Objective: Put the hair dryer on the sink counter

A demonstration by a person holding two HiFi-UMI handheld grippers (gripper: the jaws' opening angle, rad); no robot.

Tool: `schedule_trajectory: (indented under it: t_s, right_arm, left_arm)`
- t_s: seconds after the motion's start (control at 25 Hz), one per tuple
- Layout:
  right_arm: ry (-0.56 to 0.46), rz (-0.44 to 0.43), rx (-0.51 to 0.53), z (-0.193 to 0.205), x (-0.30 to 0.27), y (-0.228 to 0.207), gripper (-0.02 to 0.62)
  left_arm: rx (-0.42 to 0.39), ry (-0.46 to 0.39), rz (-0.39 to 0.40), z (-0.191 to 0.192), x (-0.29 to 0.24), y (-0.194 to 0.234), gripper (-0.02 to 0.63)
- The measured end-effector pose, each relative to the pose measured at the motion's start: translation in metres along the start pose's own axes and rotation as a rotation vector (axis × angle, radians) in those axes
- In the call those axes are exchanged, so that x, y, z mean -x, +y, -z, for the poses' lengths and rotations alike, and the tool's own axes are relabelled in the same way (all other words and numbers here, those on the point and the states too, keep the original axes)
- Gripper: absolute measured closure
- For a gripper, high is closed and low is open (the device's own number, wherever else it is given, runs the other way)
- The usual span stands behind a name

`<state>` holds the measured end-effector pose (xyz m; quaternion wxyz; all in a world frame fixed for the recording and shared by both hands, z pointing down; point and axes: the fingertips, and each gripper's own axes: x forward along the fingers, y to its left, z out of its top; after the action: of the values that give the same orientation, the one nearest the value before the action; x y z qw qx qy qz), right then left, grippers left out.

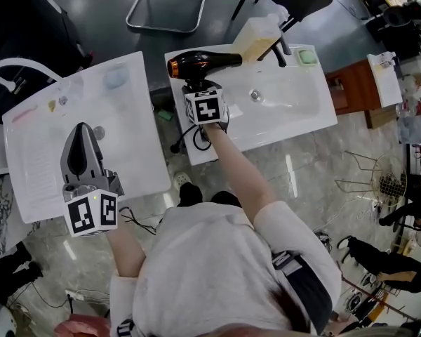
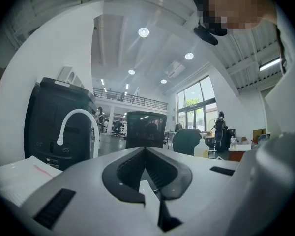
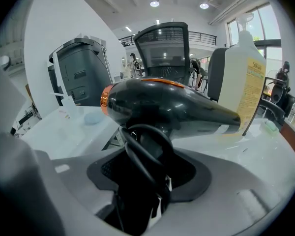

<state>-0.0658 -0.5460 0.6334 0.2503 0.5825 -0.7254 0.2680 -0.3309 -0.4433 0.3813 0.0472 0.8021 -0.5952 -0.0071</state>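
A black hair dryer (image 1: 203, 63) with an orange ring lies level over the back left corner of the right white sink counter (image 1: 316, 114). My right gripper (image 1: 196, 86) is shut on its handle. In the right gripper view the dryer body (image 3: 172, 109) crosses above the jaws, and the handle and a loop of black cord (image 3: 142, 151) sit between them. I cannot tell whether the dryer touches the counter. My left gripper (image 1: 82, 128) is shut and empty over the left white counter (image 1: 137, 153); its jaws meet in the left gripper view (image 2: 146, 150).
A yellowish soap bottle (image 1: 256, 37), a black faucet (image 1: 279, 48) and a green soap (image 1: 306, 56) stand at the right counter's back edge. Its basin has a drain (image 1: 255, 95). A white faucet (image 1: 14, 69) arches over the left counter. The cord (image 1: 186, 137) hangs in the gap between the counters.
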Motion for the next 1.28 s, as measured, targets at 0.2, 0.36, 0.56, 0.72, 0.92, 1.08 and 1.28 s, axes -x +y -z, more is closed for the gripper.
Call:
schedule_trajectory:
  t_s: [0.2,0.36,0.56,0.72,0.92,1.08,1.28]
  right_arm:
    - [0.027,-0.004,0.002,0.005,-0.014,0.000,0.348]
    - [0.040,-0.012,0.004,0.007,-0.022,0.000,0.348]
    - [0.065,-0.017,-0.005,0.011,-0.029,0.000,0.348]
    - [0.076,-0.016,-0.001,0.013,-0.034,-0.001,0.347]
    - [0.118,-0.001,-0.002,0.018,-0.035,-0.002,0.347]
    - [0.134,0.002,0.002,0.019,-0.038,-0.002,0.347]
    - [0.148,0.010,0.008,0.020,-0.039,-0.002,0.344]
  left_arm:
    - [-0.003,0.012,-0.010,0.004,-0.003,0.003,0.598]
    - [-0.003,0.022,-0.012,0.007,-0.005,0.003,0.598]
    - [-0.003,0.030,-0.018,0.010,-0.006,0.006,0.598]
    - [-0.002,0.032,-0.025,0.010,-0.005,0.008,0.598]
    - [0.003,0.033,-0.029,0.013,-0.003,0.010,0.598]
    - [0.006,0.036,-0.032,0.015,-0.002,0.011,0.598]
    - [0.011,0.038,-0.040,0.016,0.000,0.014,0.598]
